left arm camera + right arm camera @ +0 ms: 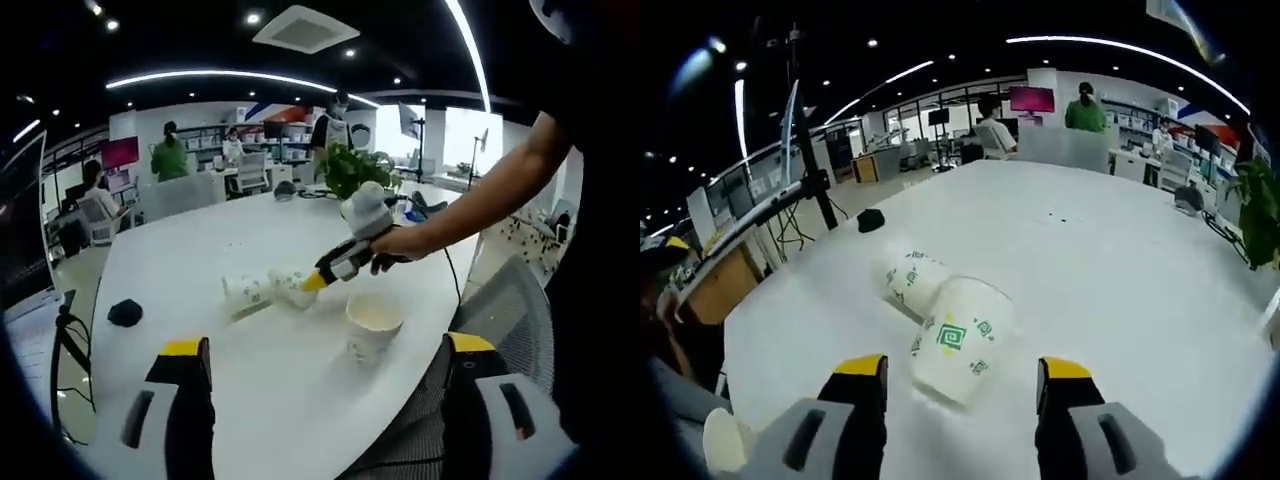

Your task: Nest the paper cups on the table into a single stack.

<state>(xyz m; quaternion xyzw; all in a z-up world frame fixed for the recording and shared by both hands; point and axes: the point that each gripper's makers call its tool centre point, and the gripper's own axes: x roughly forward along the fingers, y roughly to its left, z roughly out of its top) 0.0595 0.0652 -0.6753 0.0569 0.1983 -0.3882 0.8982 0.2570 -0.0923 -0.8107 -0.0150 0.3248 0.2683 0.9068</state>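
While the white table [250,330] spreads across both views as the largest thing in sight, its far edge meets an office with desks, chairs and several people. A potted plant [352,168] stands at the table's far side in the left gripper view, and a small dark object [125,312] lies alone near the table's left edge.

Two paper cups lie on their sides near the middle of the table, touching each other. In the right gripper view the nearer lying cup [958,340] rests just ahead of the right gripper [965,385], whose yellow-tipped jaws stand apart on either side of it without gripping; the farther lying cup [910,282] sits beyond it, to the left. A third upright cup [372,325] stands on the table close to the lying pair, on the near side.

In the left gripper view, a person's hand [395,245] holds the right gripper with its tip at the lying cups. The left gripper [325,385] hangs over the table's near edge, jaws wide apart and empty.
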